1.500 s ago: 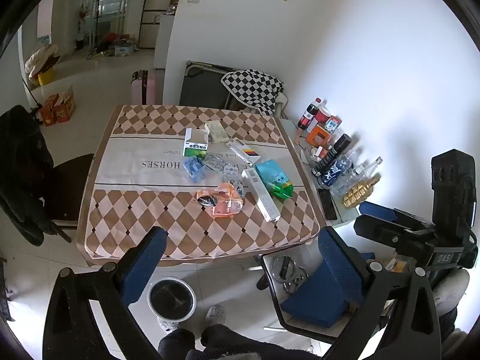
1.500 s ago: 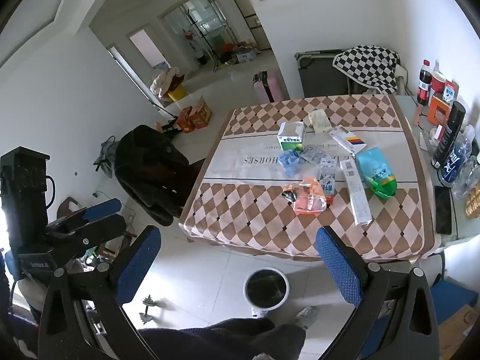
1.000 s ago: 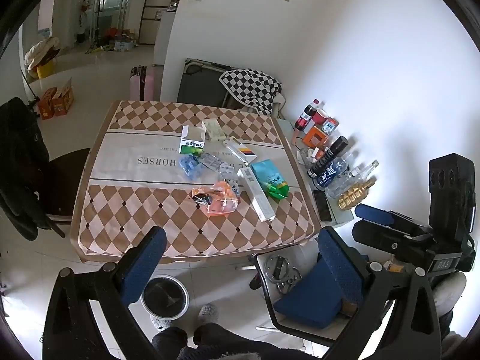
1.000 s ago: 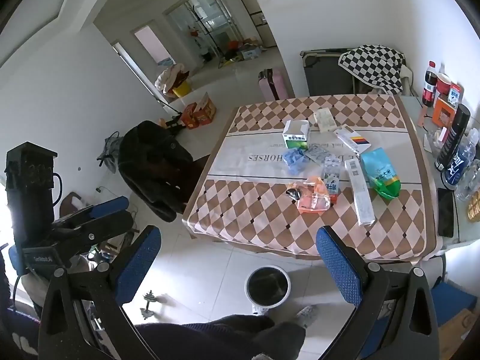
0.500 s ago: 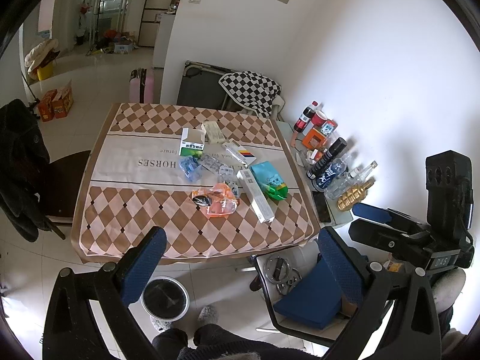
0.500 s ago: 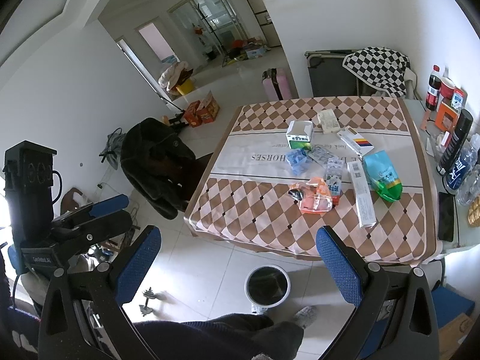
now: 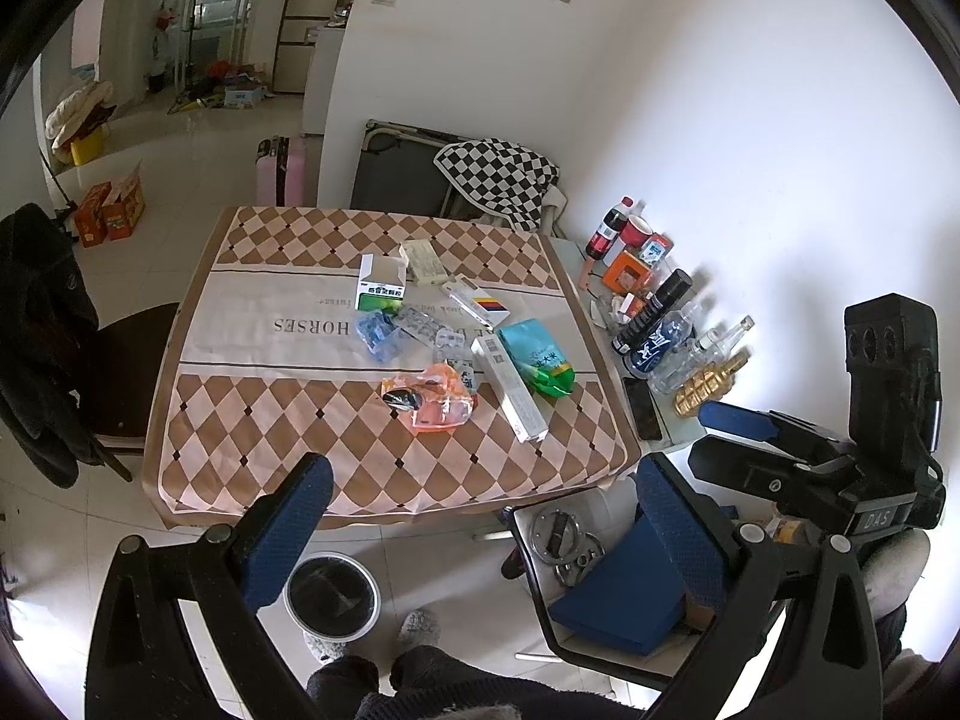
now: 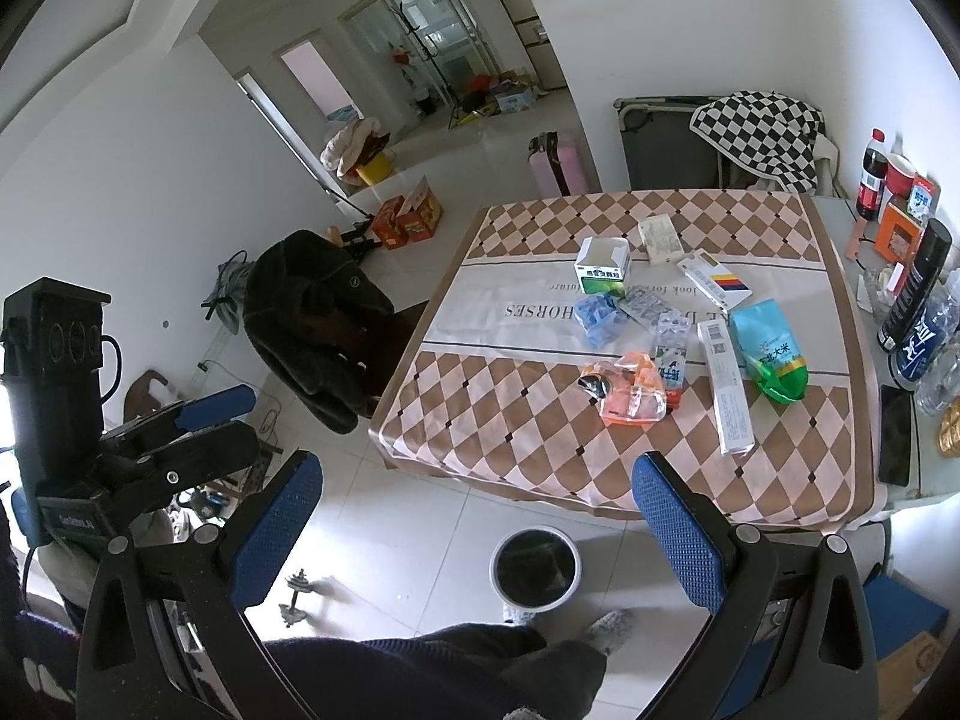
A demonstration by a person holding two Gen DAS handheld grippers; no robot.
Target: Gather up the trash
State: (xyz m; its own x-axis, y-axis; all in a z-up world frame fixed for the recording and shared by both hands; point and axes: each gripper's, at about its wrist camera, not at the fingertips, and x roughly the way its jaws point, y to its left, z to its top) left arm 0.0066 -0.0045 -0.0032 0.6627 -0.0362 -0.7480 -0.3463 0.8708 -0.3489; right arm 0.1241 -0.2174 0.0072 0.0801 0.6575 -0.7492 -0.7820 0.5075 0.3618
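Observation:
Trash lies on the checkered table: an orange plastic wrapper, a crumpled blue wrapper, an open green-and-white box, a long white box and a teal-and-green bag. A round bin stands on the floor before the table's near edge. My left gripper hangs open and empty above the bin, well short of the table. My right gripper is open and empty too, held at about the same distance.
A side table to the right holds bottles and a phone. A chair with a blue seat stands at the near right corner. A chair draped with a black coat stands left. A dumbbell lies on the floor. A person's legs show below.
Both views sway only slightly. The grippers stay open and nothing on the table has moved.

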